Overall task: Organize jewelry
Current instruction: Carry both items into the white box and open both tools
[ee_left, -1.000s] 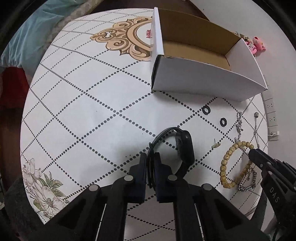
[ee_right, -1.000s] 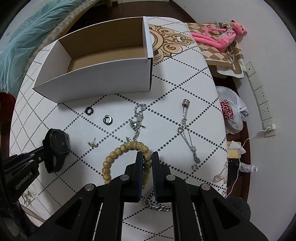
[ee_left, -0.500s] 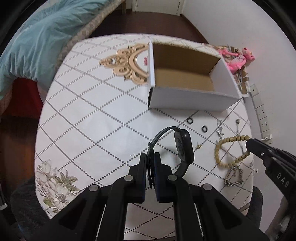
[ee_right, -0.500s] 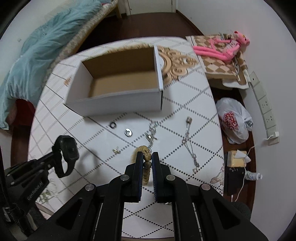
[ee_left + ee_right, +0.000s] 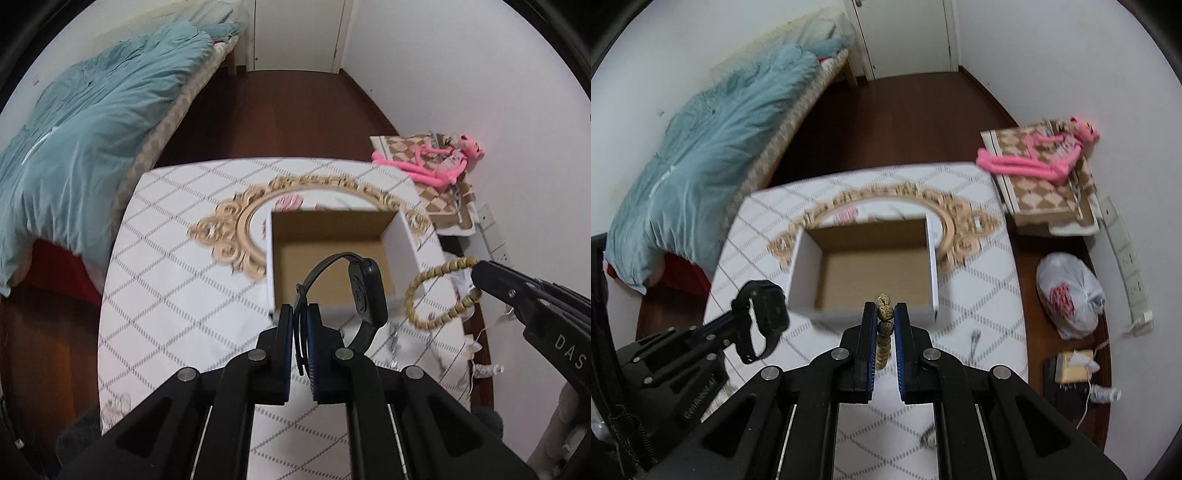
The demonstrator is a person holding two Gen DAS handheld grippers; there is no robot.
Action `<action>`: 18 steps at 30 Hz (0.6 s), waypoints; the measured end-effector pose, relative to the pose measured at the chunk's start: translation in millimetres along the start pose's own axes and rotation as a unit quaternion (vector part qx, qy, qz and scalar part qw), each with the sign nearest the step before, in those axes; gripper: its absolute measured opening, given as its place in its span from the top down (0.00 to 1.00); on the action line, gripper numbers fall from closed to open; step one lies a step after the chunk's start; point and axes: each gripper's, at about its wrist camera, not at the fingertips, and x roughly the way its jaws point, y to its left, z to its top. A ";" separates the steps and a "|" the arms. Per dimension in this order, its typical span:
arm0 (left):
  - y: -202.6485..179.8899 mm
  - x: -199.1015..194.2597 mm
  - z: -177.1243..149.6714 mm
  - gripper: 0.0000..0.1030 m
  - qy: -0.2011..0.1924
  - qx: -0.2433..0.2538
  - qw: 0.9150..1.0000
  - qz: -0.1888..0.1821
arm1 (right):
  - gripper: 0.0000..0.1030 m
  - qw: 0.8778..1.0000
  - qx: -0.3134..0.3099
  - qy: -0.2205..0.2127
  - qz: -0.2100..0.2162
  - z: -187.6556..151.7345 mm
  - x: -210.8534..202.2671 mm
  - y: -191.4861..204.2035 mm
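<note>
Black watch and bead bracelet hang (lifted) before open box.

Both tongs have risen, lifting the black watch and bead bracelet off the table.

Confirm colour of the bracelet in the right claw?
Tan wooden beads, speckled: bead bracelet, clearest as a loop in the left wrist view.

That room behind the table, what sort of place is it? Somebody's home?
Most likely a bedroom in a home. A bed with a rumpled teal duvet stands along the wall, a pink plush toy lies on a side stand, and a closed white door opens onto the dark wooden floor.
</note>
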 end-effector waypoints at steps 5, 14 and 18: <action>-1.6 20.1 29.3 0.95 0.012 0.004 1.000 -0.011 | 0.91 1.000 -0.002 0.009 0.004 36.8 24.2 -3.4; 1.3 76.3 61.5 0.94 0.079 -0.011 0.995 -0.056 | 0.91 0.996 0.020 0.082 0.044 62.0 91.6 -17.8; 6.4 93.2 74.3 0.87 0.110 -0.037 0.991 -0.064 | 0.91 0.993 0.022 0.100 0.057 67.8 110.0 -16.7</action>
